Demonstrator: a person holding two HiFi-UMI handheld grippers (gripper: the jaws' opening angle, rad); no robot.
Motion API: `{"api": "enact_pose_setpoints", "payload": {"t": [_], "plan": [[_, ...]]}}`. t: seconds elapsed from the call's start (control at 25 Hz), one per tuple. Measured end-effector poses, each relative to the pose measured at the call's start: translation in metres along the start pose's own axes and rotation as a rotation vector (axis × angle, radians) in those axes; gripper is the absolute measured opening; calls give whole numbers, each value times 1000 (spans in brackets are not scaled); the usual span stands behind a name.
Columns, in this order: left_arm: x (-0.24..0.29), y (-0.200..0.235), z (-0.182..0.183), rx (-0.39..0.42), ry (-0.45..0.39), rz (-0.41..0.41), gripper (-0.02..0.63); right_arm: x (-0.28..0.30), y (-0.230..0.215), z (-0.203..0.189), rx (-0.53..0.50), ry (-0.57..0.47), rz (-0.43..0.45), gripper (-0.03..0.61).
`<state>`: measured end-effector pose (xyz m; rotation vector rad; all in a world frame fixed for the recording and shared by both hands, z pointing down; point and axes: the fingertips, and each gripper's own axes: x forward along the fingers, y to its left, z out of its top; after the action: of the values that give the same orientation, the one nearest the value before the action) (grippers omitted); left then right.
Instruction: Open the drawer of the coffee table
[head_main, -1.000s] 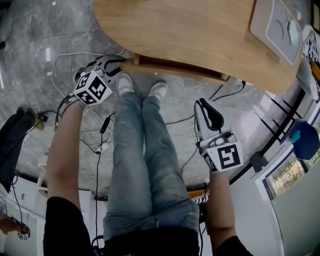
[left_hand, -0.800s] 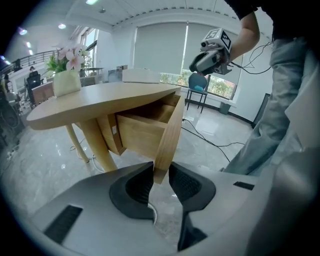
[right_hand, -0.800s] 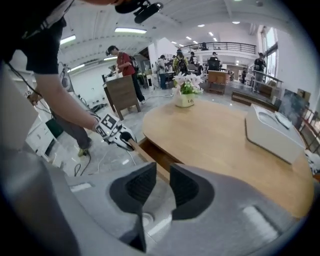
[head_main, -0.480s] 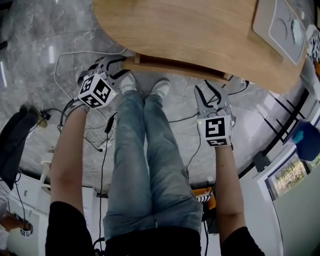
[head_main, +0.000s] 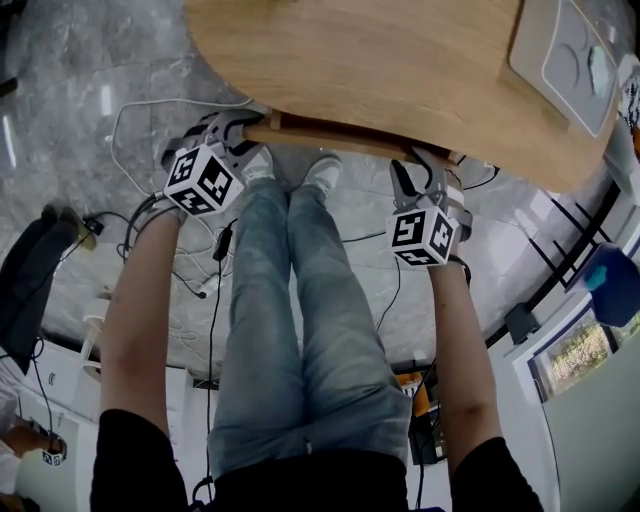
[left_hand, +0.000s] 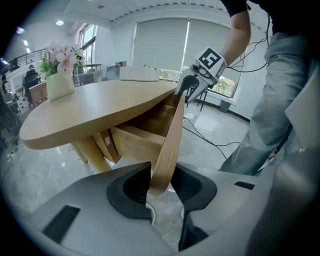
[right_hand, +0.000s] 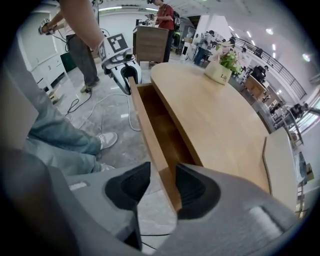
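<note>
The oval wooden coffee table (head_main: 380, 60) has a shallow drawer (head_main: 340, 135) pulled a little way out from under its near edge. My left gripper (head_main: 232, 125) is at the drawer's left end. In the left gripper view the thin drawer front (left_hand: 172, 130) runs between the closing jaws of that gripper (left_hand: 161, 182) and touches both pads. My right gripper (head_main: 425, 165) is at the drawer's right end and points steeply down. In the right gripper view its jaws (right_hand: 162, 185) are opening astride the drawer front (right_hand: 147, 135), with a gap showing at the left pad.
The person's legs and white shoes (head_main: 290, 260) stand between my two grippers, right before the drawer. Cables (head_main: 150, 120) trail over the marble floor at the left. A white tray (head_main: 565, 55) and a flower pot (right_hand: 220, 72) sit on the table top.
My right gripper has travelled from beside the person's leg up to the drawer's right end, rolled, and spread its jaws over the drawer front. My left gripper has stayed at the left end.
</note>
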<state>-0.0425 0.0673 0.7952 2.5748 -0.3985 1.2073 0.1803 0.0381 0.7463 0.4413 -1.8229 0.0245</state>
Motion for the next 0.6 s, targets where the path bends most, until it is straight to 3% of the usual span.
{"api": "enact_pose_setpoints", "payload": {"t": [0.6], "plan": [[0, 0, -4, 24, 47, -4, 115, 19, 4, -10, -102, 90, 71, 114]]}}
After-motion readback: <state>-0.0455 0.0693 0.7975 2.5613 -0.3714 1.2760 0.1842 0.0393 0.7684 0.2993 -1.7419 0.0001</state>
